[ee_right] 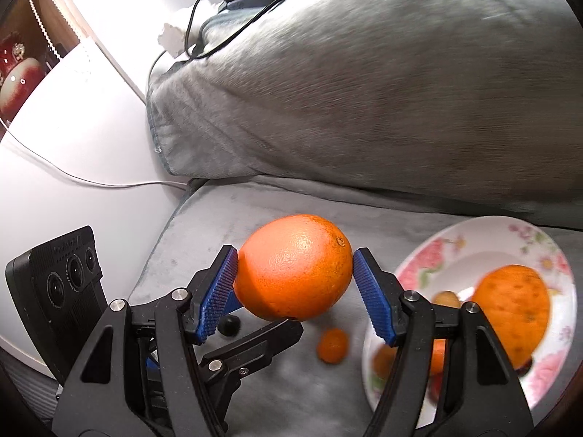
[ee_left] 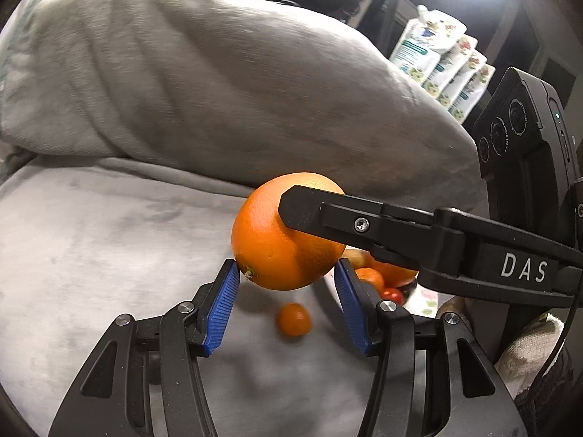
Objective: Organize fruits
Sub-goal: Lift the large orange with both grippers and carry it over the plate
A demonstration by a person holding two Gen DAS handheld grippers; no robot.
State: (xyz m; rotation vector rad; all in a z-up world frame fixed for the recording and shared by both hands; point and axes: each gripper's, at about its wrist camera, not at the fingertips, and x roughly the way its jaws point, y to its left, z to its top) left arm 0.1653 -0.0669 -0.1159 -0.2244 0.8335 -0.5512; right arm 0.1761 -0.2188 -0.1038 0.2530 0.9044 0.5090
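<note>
A big orange is held off the grey cushion between the blue pads of my right gripper, which is shut on it. In the left wrist view the same orange hangs in the right gripper's black finger, just ahead of my left gripper, which is open with the orange's underside between its fingertips. A small tangerine lies on the cushion below; it also shows in the right wrist view. A floral plate at the right holds another orange and smaller fruits.
A large grey pillow lies behind the cushion seat. A small dark fruit lies on the cushion. White cables run over a white surface at left. Refill pouches stand at the back right.
</note>
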